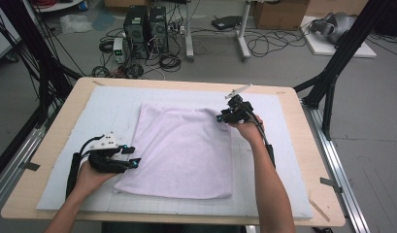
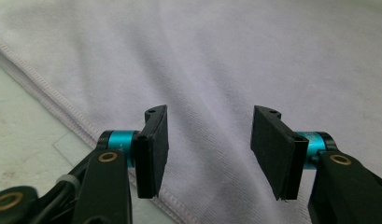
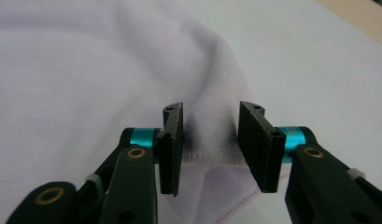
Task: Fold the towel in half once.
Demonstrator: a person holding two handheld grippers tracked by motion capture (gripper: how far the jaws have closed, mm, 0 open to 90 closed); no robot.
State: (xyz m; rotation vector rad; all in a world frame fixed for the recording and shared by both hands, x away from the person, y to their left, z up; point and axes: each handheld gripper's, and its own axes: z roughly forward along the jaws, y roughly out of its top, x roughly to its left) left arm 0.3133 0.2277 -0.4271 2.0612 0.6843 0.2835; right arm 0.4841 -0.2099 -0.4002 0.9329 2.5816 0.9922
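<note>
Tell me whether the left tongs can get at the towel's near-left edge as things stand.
Probably yes. The left tongs stand open right over the towel, its stitched hem passing beneath them, and nothing lies between.

High view looks down from above; both gripper views sit close over the towel (image 1: 181, 150).

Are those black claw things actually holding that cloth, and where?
The right gripper has the towel's far right corner bunched between its fingers, though not clearly clamped. The left gripper is open over the near left edge.
</note>
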